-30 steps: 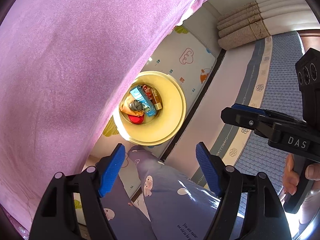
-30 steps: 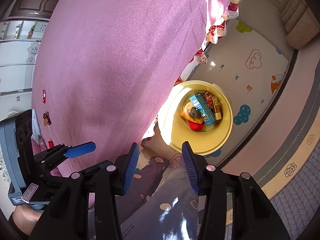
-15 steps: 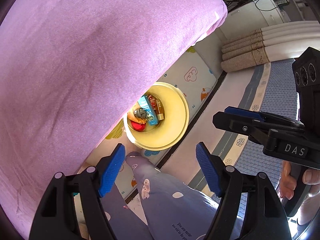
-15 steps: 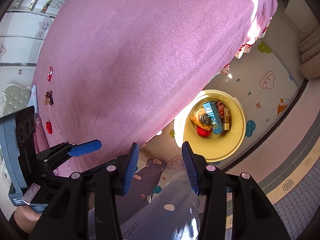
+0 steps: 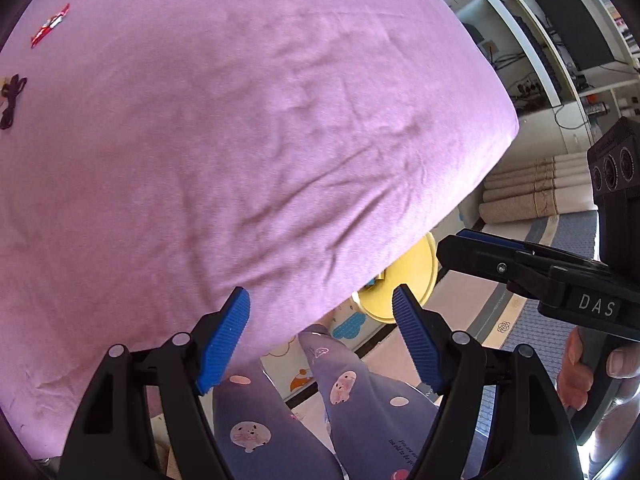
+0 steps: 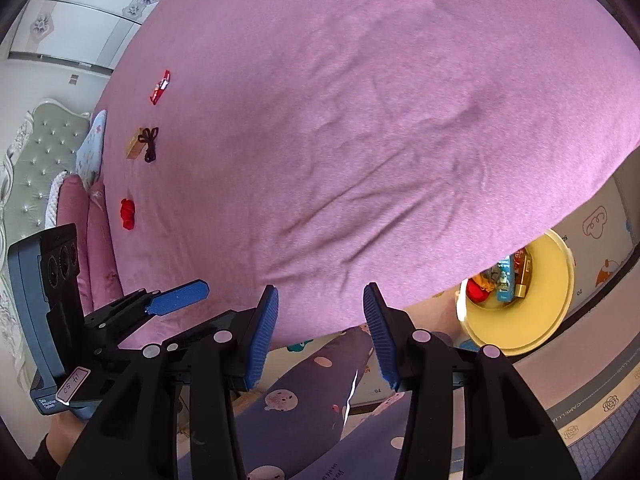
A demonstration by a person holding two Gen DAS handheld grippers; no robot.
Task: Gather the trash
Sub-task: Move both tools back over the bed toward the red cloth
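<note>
Trash lies on the pink bed cover [image 6: 360, 140] at about ten o'clock in the right wrist view: a red wrapper [image 6: 160, 87], a small tan box with a dark bow [image 6: 141, 145] and a crumpled red piece [image 6: 127, 213]. Yellow bin [image 6: 552, 304], at four o'clock, holds more wrappers. Left gripper [image 5: 321, 336] and right gripper [image 6: 320, 330] both hang empty, jaws apart, above the person's patterned trouser legs [image 6: 304, 400]

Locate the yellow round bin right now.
The yellow round plastic bin sits on the cartoon-print floor mat at the right wrist view's lower right, partly tucked under the pink bedspread edge, trash inside.
</note>
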